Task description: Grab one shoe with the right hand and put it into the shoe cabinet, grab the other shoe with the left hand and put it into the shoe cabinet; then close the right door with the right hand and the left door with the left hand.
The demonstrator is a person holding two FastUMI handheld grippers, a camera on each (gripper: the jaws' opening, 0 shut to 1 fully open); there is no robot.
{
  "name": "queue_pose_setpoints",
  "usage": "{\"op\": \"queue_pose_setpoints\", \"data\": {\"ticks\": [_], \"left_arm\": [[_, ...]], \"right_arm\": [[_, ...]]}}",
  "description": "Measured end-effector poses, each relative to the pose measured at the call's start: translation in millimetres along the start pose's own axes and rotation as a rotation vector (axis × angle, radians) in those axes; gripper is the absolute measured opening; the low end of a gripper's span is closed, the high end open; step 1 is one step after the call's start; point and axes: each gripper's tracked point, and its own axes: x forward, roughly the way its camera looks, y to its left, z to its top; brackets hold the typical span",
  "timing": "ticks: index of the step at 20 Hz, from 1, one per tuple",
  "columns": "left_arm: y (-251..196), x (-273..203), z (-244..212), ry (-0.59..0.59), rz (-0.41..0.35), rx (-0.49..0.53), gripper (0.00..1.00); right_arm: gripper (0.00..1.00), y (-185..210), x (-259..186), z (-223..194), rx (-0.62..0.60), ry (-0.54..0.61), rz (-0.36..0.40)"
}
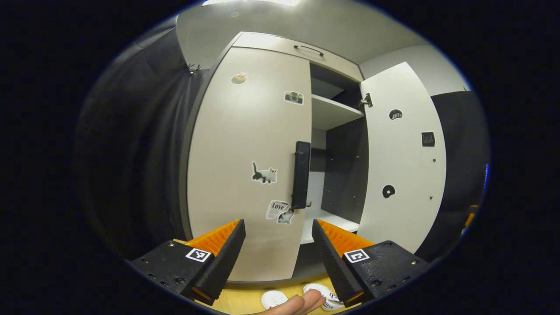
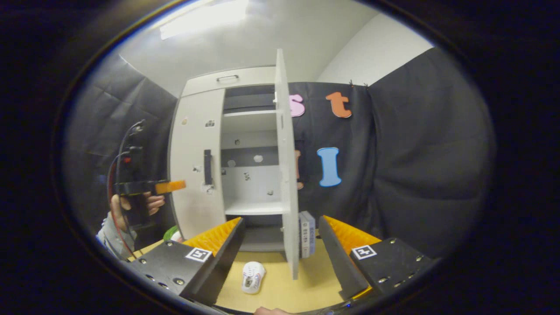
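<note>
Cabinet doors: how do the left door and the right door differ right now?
The left door lies nearly shut across the cabinet front; the right door swings wide open, edge-on in the right gripper view. The left door shows its outer face with stickers and a dark handle; the right door shows its inner face with a hinge. Both are pale and tall.

Left gripper (image 1: 278,227) agape before shoe cabinet (image 1: 249,175), left door (image 1: 245,144) nearly closed.
</note>
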Motion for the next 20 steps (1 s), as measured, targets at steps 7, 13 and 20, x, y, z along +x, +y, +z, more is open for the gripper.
{"op": "queue_pose_setpoints", "data": {"ticks": [7,13,20], "left_arm": [[-13.1,87.3,30.1,-0.008,0.103,0.126,0.95],[-9.0,123.4,31.7,0.016,0.196,0.151,0.92],[-1.2,132.4,32.0,0.071,0.274,0.037,0.65]], "right_arm": [[1.00,23.3,-46.5,-35.5,0.073,-0.045,-0.005],[1.00,11.9,-69.1,-31.0,0.202,-0.068,0.052],[1.00,-28.1,-78.4,-31.5,0.192,-0.079,-0.062]]}}
